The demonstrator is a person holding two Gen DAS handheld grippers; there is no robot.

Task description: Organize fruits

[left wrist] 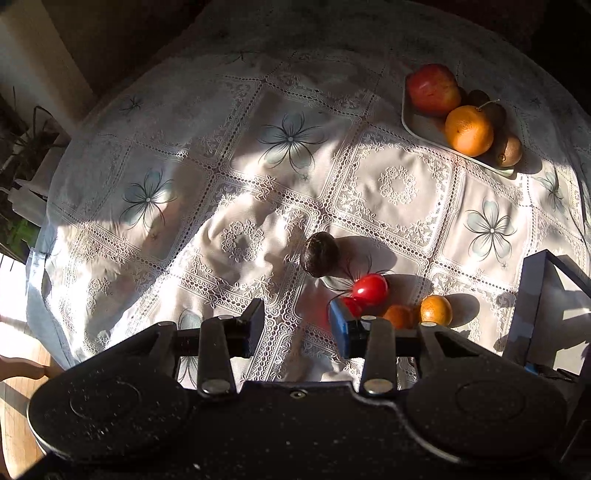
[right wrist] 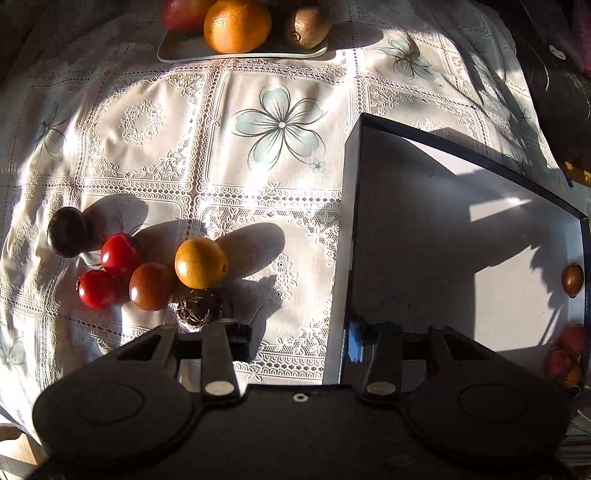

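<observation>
Loose fruit lies in a cluster on the lace tablecloth: a dark round fruit (left wrist: 319,254) (right wrist: 66,230), two red tomatoes (left wrist: 370,289) (right wrist: 120,253), an orange-brown fruit (right wrist: 151,286) and a yellow-orange one (left wrist: 436,310) (right wrist: 201,262). A wrinkled brown fruit (right wrist: 197,308) sits just ahead of my right gripper's left finger. My left gripper (left wrist: 297,328) is open and empty, with the tomatoes just beyond its blue-padded finger. My right gripper (right wrist: 297,339) is open above the cloth. The left wall of a dark box (right wrist: 347,221) runs under the gap by its right finger.
The box has a white floor, with a brown fruit (right wrist: 572,280) and red fruits (right wrist: 565,350) along its right wall. A white plate (right wrist: 177,51) (left wrist: 417,125) at the far side carries an apple (left wrist: 434,89), an orange (right wrist: 236,24) and a kiwi (right wrist: 306,26). The table's left edge drops to a wooden floor.
</observation>
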